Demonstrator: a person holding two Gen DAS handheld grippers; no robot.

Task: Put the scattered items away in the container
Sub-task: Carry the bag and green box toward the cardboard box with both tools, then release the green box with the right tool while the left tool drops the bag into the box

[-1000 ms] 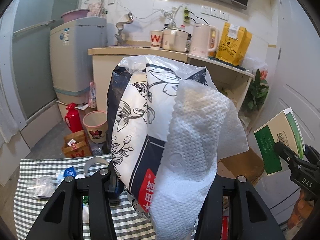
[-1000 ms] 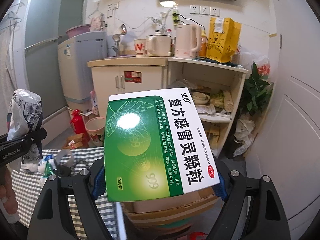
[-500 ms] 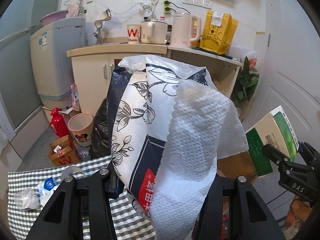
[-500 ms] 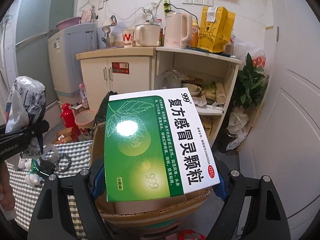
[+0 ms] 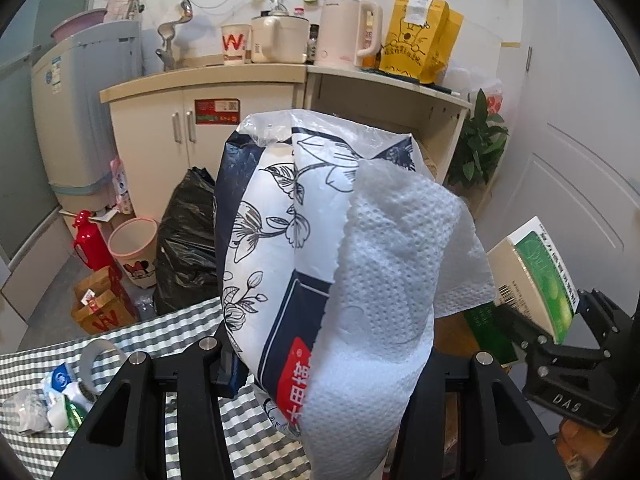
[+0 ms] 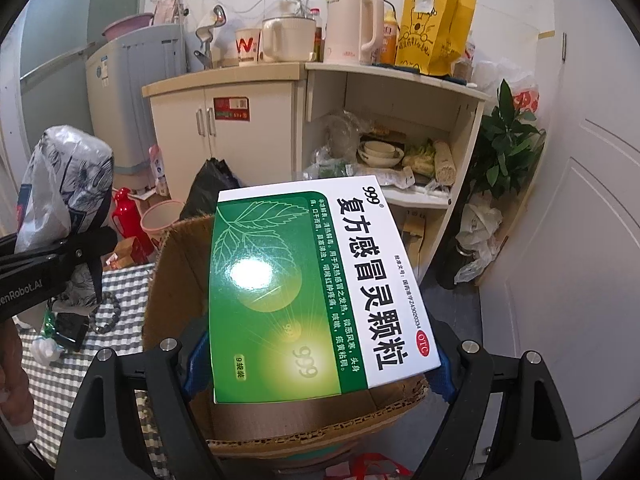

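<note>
Right wrist view: green medicine box (image 6: 320, 288) is clamped in the right claw (image 6: 316, 364) over the open cardboard box (image 6: 176, 280) — tissue pack (image 5: 320, 272) is gripped by the left claw (image 5: 320, 364). Risk: loose tissue sheet snagged on the flap.

The tissue pack (image 5: 288, 240) is white with black line-drawn flowers, dark navy panels and a red label, and the paper sheet (image 5: 384, 300) pulled from it is plain white with an embossed dot pattern. The medicine box (image 6: 316, 284) is green with a pale leaf outline and yellow-green glow on its left, white with black characters on its right. The cardboard box (image 6: 180, 276) beneath is brown. The tablecloth (image 5: 180, 328) is checked grey-green and white. Far left stands a red bottle (image 5: 90, 240).
</note>
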